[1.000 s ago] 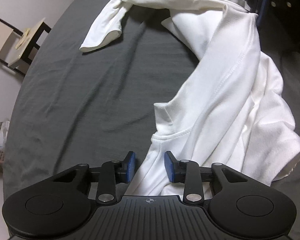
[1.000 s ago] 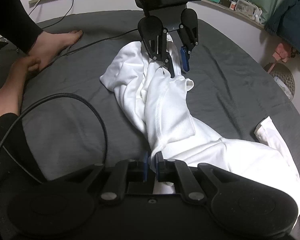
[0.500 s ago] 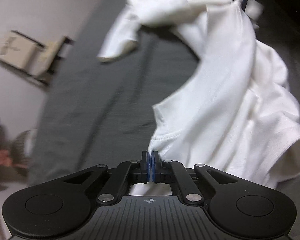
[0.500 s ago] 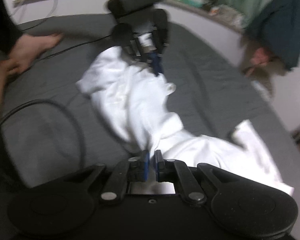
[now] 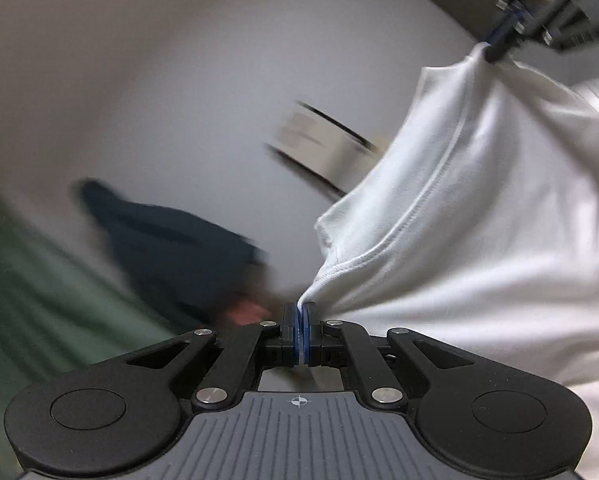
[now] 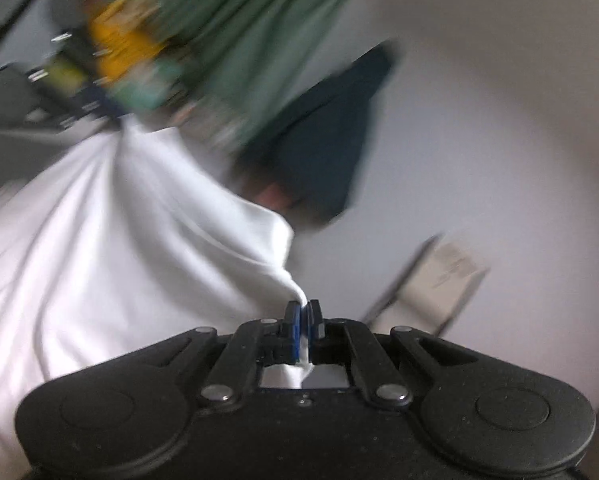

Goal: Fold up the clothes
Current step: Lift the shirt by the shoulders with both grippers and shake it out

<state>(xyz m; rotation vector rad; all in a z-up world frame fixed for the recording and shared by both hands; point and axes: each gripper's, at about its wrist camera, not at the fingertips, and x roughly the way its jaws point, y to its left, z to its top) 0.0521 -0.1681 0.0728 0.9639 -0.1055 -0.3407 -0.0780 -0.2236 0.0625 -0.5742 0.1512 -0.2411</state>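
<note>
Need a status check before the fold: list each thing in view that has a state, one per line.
Left gripper: shut on the shirt's edge.
Right gripper: shut on another part of the shirt; also seen in the left view's upper right.
Shirt: white, stretched between the two grippers, bunched at each pinch.
Dark garment: hanging by the wall, blurred.
Green cloth: hanging, blurred.

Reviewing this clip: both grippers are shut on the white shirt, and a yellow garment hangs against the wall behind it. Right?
Not quite. The hanging garment is dark navy, not yellow, as the right wrist view shows. Both the left gripper and right gripper are indeed shut on the white shirt.
</note>
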